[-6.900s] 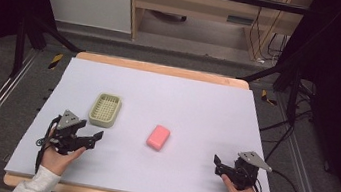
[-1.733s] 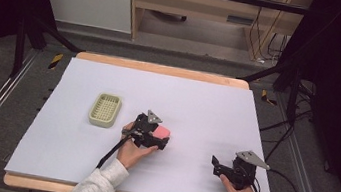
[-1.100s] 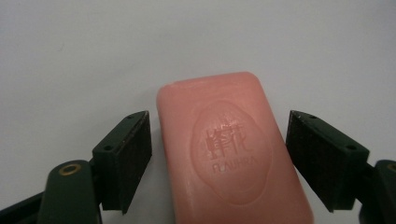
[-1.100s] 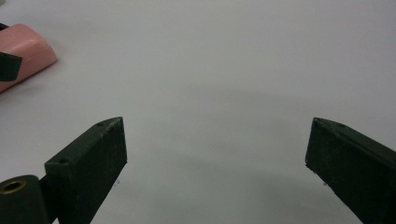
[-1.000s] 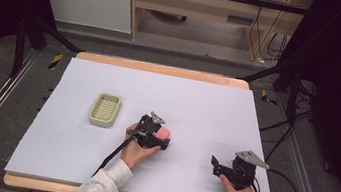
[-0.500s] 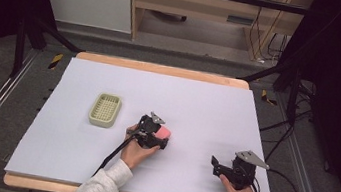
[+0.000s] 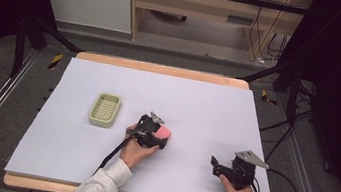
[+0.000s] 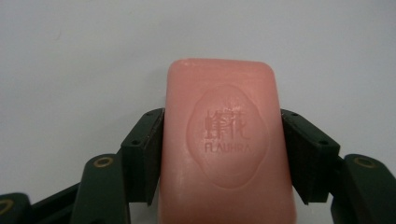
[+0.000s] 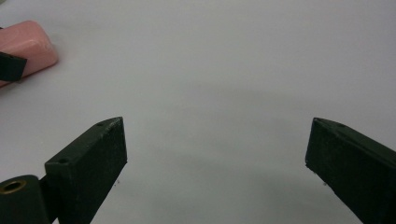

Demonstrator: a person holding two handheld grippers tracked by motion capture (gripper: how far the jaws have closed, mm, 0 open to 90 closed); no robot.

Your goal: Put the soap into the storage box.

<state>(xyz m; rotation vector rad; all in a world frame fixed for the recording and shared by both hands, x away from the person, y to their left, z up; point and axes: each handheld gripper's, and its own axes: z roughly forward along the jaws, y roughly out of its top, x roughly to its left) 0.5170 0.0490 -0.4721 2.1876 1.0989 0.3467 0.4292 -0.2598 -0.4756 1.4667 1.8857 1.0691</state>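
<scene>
A pink soap bar (image 7: 165,132) with a stamped oval mark lies on the pale table near its middle. My left gripper (image 7: 161,137) is shut on the soap bar (image 8: 224,140), and in the left gripper view (image 8: 223,144) one black jaw presses against each long side. A light green slotted soap dish (image 7: 105,109) sits to the left of it with nothing in it. My right gripper (image 7: 214,166) rests at the front right, open, and its view (image 9: 217,140) has bare table between the jaws. The soap bar (image 9: 25,44) appears at that view's upper left.
The pale sheet (image 7: 198,100) covers a wooden table with its edge (image 7: 162,68) at the back. Black stand legs and cables lie on the floor to both sides. Cabinets stand behind the table.
Since 6.9 s ago my left gripper has moved from the front left to the soap bar and shut on it. Over the last second nothing has visibly moved. The right gripper has stayed put.
</scene>
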